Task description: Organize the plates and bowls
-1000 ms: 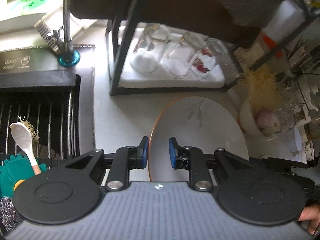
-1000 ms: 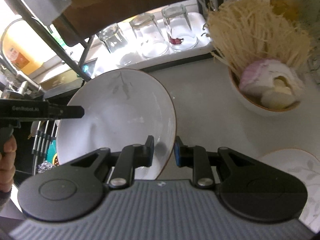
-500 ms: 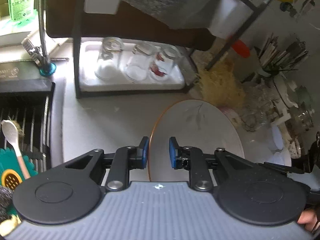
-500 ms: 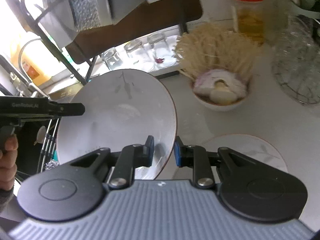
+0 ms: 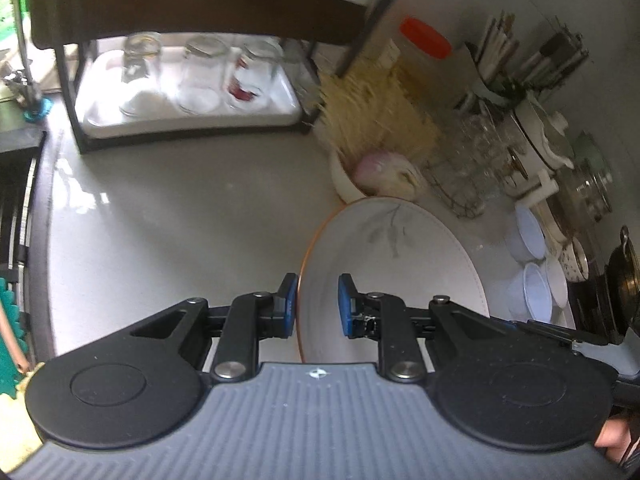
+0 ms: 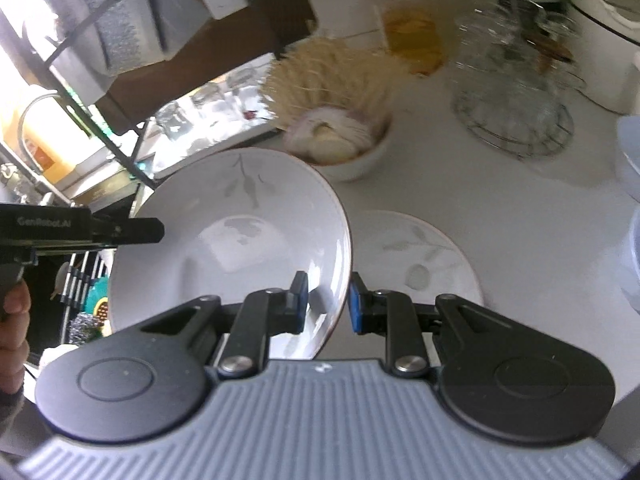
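Both grippers hold one white plate with a grey leaf print and a brown rim. My left gripper [image 5: 317, 304] is shut on the plate's [image 5: 384, 264] left edge. My right gripper [image 6: 327, 305] is shut on the same plate's [image 6: 228, 240] right edge, and the plate stands tilted above the counter. The left gripper's body [image 6: 80, 230] shows at the plate's far side in the right wrist view. A second leaf-print plate [image 6: 416, 260] lies flat on the counter just right of the held one. Several small white bowls [image 5: 532, 264] sit stacked at the far right.
A bowl of onion and garlic [image 6: 340, 140] with dried noodles stands behind the plates. A black rack with upturned glasses [image 5: 196, 80] is at the back left. A wire basket of glassware [image 6: 512, 100], a red-capped jar [image 6: 408, 20] and the sink [image 5: 16, 220] at left.
Both grippers have carried the held plate rightward, away from the sink and the glass rack. The flat plate and the small bowls have come into view.
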Demonstrator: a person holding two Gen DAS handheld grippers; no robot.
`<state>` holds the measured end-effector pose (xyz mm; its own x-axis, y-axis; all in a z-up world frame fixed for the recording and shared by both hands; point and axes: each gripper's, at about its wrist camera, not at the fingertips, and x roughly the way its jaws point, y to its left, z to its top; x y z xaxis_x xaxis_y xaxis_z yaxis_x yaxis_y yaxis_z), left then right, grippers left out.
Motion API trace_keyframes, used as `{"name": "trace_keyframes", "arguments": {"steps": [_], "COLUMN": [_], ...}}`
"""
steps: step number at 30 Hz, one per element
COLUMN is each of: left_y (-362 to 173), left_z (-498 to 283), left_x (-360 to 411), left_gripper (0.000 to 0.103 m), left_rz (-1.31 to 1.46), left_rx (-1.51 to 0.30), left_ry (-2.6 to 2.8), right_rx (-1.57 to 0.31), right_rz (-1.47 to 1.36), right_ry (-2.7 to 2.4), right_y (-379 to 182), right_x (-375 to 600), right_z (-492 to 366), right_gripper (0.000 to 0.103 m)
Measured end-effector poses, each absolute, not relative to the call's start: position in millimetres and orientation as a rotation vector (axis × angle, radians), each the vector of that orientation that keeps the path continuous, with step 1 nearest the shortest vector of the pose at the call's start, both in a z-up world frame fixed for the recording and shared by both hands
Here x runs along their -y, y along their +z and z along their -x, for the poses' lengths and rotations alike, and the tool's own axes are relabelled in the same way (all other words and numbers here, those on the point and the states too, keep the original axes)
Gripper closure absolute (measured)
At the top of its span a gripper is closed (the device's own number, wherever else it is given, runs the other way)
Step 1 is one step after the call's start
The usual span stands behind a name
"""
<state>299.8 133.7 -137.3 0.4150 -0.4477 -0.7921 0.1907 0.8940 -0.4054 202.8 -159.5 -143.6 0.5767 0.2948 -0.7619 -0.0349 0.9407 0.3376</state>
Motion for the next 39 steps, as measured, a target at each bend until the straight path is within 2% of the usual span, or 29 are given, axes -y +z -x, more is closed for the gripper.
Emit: {"name": "trace_keyframes", "arguments": {"steps": [14, 36, 39], "left_y": [-167, -193, -189], "left_z": [-296, -312, -313], "left_x": [-83, -58, -63], "left_gripper": [0.079, 0.077, 0.070], "left_rz": [0.196, 0.140, 0.175], "left_rx": [-1.104, -1.160, -1.173], "left_ry": [-0.414, -0.389, -0.394], "right_rx": [-0.999, -1.025, -1.021], "right_rz": [-0.310, -0.291, -0.298], "right_ry": [0.136, 0.106, 0.104], "right_y": [-174, -191, -190], "right_x": [191, 198, 199], "right_z": [-192, -195, -194], "right_gripper": [0.079, 0.079, 0.078]}}
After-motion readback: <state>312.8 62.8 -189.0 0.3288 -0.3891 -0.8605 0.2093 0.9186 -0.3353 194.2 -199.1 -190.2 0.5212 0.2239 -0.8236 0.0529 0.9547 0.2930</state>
